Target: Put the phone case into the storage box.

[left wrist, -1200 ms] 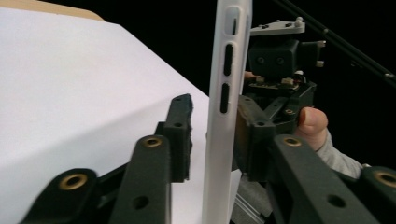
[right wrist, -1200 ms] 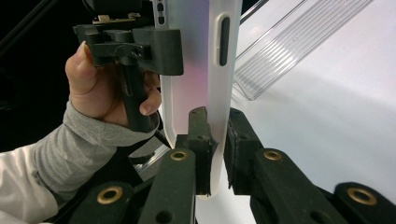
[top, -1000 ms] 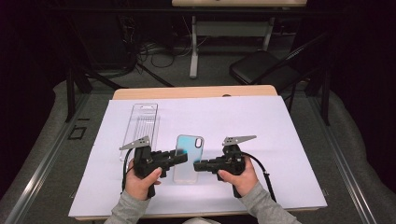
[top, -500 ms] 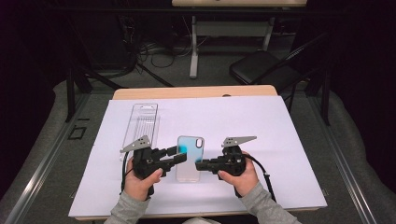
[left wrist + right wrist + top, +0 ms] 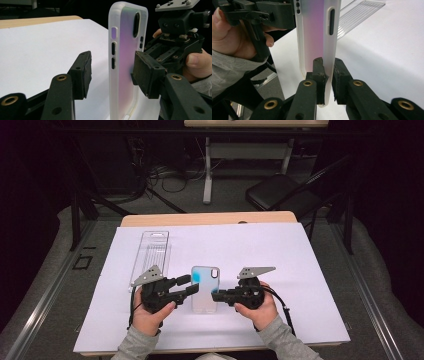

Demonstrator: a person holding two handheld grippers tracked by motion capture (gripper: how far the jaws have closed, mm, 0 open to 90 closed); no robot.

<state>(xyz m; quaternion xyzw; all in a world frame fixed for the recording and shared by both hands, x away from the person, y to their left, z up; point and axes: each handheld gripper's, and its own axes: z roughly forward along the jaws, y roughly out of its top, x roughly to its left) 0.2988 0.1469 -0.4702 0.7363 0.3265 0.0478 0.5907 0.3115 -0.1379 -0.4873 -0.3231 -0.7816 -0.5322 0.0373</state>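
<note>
The phone case sits in the lower middle of the high view, above the white sheet, between the two grippers. It is translucent white with a pink-to-blue sheen and a camera cutout at its far end. In the right gripper view the case rises from the bottom centre to the top edge, seen edge-on, with a button slot on its side wall.

The right gripper comes in from the right of the case in the high view, and its jaws are clamped on the case's side wall; in the right gripper view the right gripper has one pad inside the shell and one outside, both pressing on the wall.

The left gripper lies just left of the case in the high view. In the left gripper view the case stands upright in the centre between the jaws of the left gripper: the right pad lies against the case's back, the left pad stands apart from the edge, so the jaws are parted and have just been opening, with the case between them.

A clear plastic tray lies flat on the sheet, upper left of the case. The wooden table edge shows beyond the sheet.
</note>
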